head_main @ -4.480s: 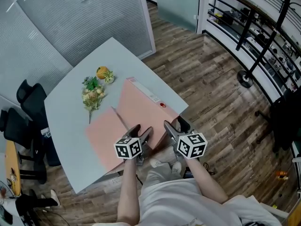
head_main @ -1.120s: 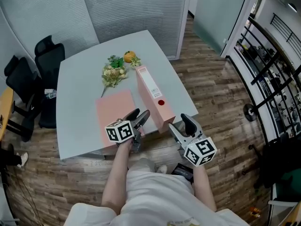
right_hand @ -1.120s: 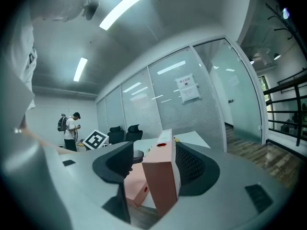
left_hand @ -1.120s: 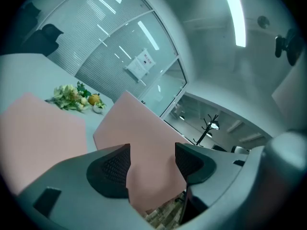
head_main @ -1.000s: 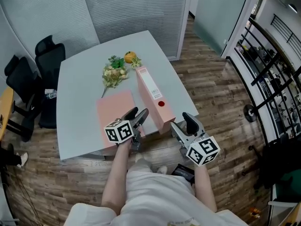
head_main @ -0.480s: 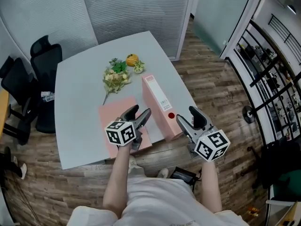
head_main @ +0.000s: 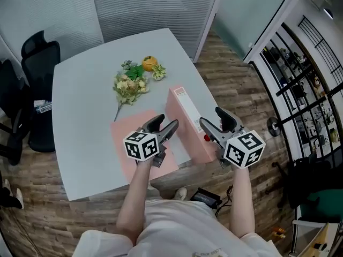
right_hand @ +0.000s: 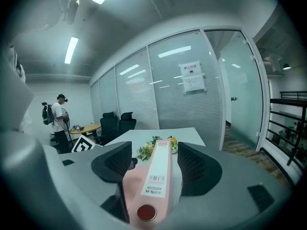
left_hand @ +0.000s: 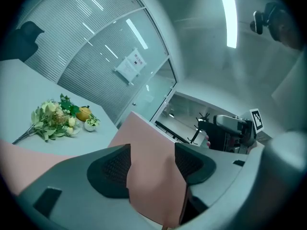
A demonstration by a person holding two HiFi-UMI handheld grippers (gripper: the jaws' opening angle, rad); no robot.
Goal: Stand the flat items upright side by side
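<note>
A pink binder [head_main: 187, 123] stands upright on the grey table [head_main: 80, 116], its labelled spine with a red dot facing me [right_hand: 156, 176]. My right gripper [head_main: 210, 115] straddles its near end. Its jaws have just been opening and stand open, with the spine [right_hand: 152, 186] between the pads. A second pink binder [head_main: 134, 138] lies flat to the left. Above it my left gripper [head_main: 167, 121] is open, tips close to the upright binder's side face [left_hand: 153, 143], which fills the gap between its jaws. The flat binder [left_hand: 19, 159] shows at lower left.
A bunch of flowers with an orange fruit [head_main: 133, 79] lies further back on the table. Black office chairs [head_main: 32, 52] stand at its left. The near table edge is just under my hands, with wood floor and a dark device [head_main: 206, 197] below. A person [right_hand: 60, 121] stands far off.
My right gripper has moved from beside the table's near corner onto the upright binder's near end. My left gripper has moved forward over the flat binder toward the upright one.
</note>
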